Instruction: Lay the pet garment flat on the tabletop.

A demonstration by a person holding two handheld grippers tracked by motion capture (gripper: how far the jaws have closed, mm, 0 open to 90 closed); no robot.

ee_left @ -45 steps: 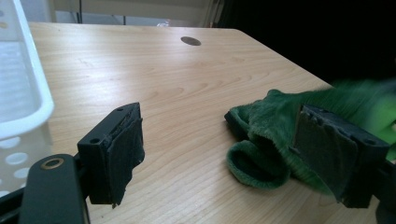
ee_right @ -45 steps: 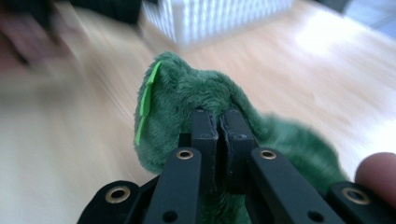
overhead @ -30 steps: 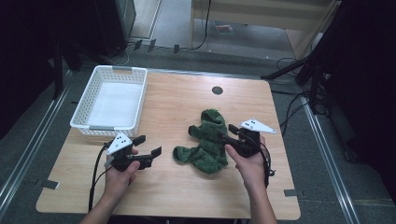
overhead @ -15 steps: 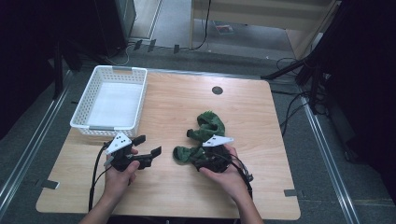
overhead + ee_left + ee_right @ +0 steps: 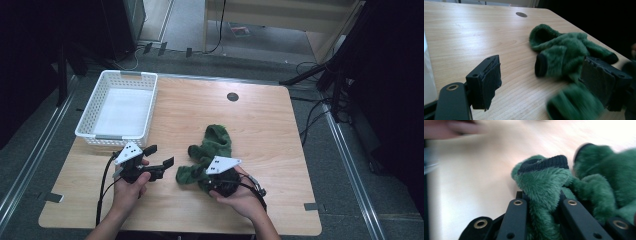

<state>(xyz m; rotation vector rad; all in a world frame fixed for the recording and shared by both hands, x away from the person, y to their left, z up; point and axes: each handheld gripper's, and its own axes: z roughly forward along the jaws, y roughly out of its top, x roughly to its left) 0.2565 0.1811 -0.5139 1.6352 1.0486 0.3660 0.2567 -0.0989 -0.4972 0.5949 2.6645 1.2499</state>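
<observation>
— Wood, pale and smooth: the table (image 5: 270, 115). What stands on it?

— At its far left corner, a white slotted plastic basket (image 5: 95, 107). In the middle, well apart from it, fluffy green socks (image 5: 212, 145) with dark knit cuffs.

— And the tongs?

— Right gripper (image 5: 541, 202) has just been closing and pinches one sock. Left gripper (image 5: 161, 156) gapes beside them.

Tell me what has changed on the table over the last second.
The right gripper slid left along the fluffy green socks; its jaws have just been closing and now pinch one sock's cuff. The socks bunched up. The left gripper, open, and the white plastic basket kept their places.
</observation>
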